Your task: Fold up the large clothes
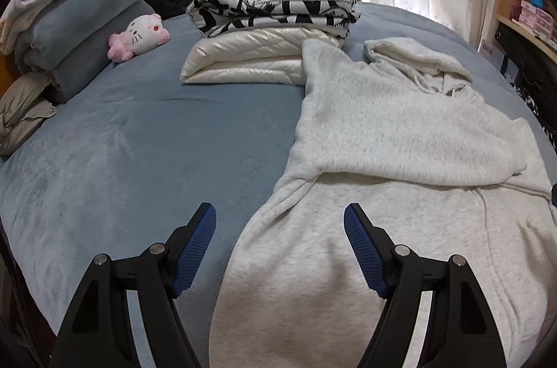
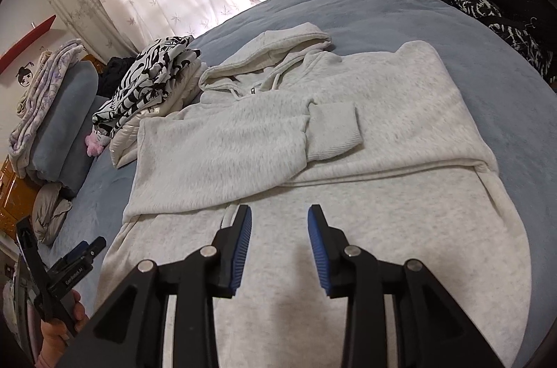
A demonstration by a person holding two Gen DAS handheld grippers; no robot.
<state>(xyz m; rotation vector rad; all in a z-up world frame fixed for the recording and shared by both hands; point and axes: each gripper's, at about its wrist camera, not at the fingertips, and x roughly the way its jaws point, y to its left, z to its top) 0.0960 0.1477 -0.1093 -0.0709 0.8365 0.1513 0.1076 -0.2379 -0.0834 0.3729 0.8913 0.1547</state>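
Here the left hand-held gripper (image 1: 279, 218) hangs over the near hem of the grey hoodie (image 1: 400, 131), its blue pads spread wide with nothing between them. The right hand-held gripper (image 2: 279, 221) hovers over the same lower panel with a narrower gap, also empty. No earlier view is given, so how the jaws came to stand this way is not told here.

The hoodie lies flat on the blue bed (image 1: 139, 141), hood (image 2: 278, 44) at the far end. Both sleeves are laid across its chest, one cuff (image 2: 334, 127) resting near the middle, probably so the body makes a tidy rectangle before the hem is brought up. With both tools empty above the hem, that fold seems the likely next step.

Beyond the hoodie's far left shoulder sits a stack: a black-and-white printed garment (image 1: 275, 6) on a shiny white jacket (image 1: 243, 61), seemingly finished pieces kept clear of the working area. Further left of the hoodie lie a pink plush toy (image 1: 139, 35) and rolled blue bedding (image 1: 87, 20).
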